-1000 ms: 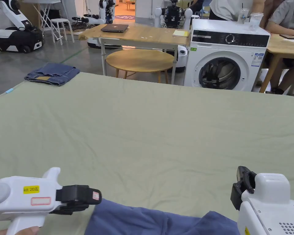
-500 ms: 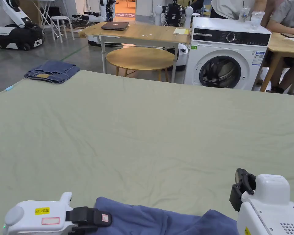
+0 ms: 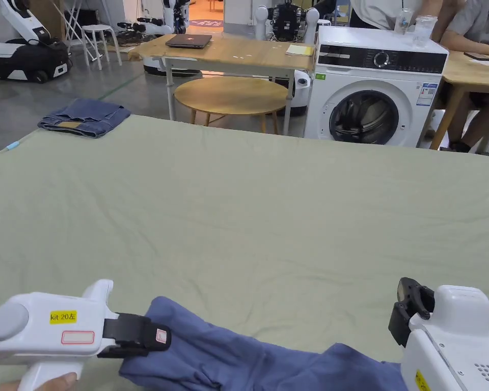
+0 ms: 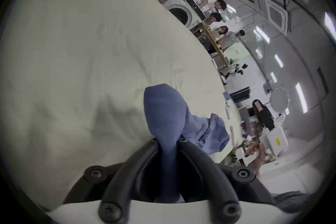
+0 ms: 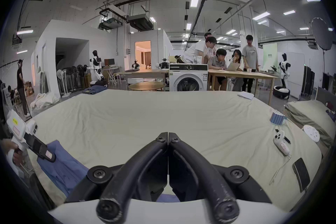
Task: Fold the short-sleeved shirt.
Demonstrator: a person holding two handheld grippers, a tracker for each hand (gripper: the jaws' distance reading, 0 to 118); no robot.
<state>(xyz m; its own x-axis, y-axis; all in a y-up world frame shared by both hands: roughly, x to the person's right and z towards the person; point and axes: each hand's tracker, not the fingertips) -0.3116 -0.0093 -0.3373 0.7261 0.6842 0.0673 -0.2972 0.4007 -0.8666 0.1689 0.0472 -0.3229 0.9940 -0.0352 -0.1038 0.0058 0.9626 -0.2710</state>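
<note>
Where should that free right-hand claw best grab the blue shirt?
Probably the raised hump of the blue shirt beside the right gripper, coming down from above: that fold stands proud of the sheet, and the left gripper already pinches the opposite end.

**Open sheet ahead, clutter at the edges**

The bed (image 3: pixel 248 203) lies bare across its middle up to the far edge. Folded jeans (image 3: pixel 84 117) sit at the far left corner. A controller (image 5: pixel 281 144) and a dark phone (image 5: pixel 301 174) lie along the right edge.

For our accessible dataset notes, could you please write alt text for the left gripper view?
The left gripper is shut on a bunched fold of the blue shirt, above a pale green sheet. A washing machine stands beyond.
</note>
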